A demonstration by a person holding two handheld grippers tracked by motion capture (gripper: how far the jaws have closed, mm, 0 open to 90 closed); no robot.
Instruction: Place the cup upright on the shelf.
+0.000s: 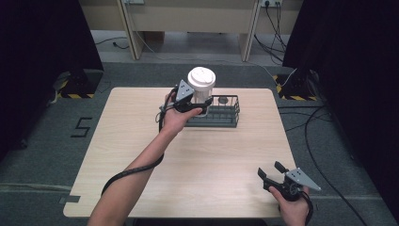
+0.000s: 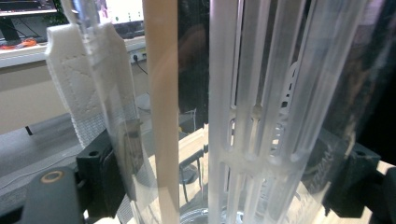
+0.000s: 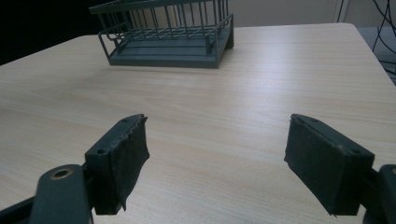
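Clear ribbed plastic is pressing right up against the lens in the left gripper view: that is the wall of the tall transparent bottle [image 2: 261,116] with the white screw lid, and your left gripper [image 2: 205,177] is clamping it, one black pad on each side of the body, so the jaws are closing on the bottle's full width. A white woven carrying strap [image 2: 74,88] is hanging down the bottle's side toward the upper left of that frame.

In the high view, you are holding the bottle [image 1: 201,84] upright in the upper middle of the frame, its base hanging at the near left corner of the dark grey wire basket [image 1: 223,115]. I judge you are gripping it low on the body to keep the heavy lidded top steady while it is crossing the basket's rim; whether it is going in or coming out, I cannot tell. A small dark round object [image 1: 223,100] is lying in the basket toward its far side.

Your right gripper [image 1: 273,173] is resting at the lower right of the light wooden table [image 1: 141,141], well apart from the basket, its jaws spreading wide and holding nothing, probably parked there to stay out of the way.
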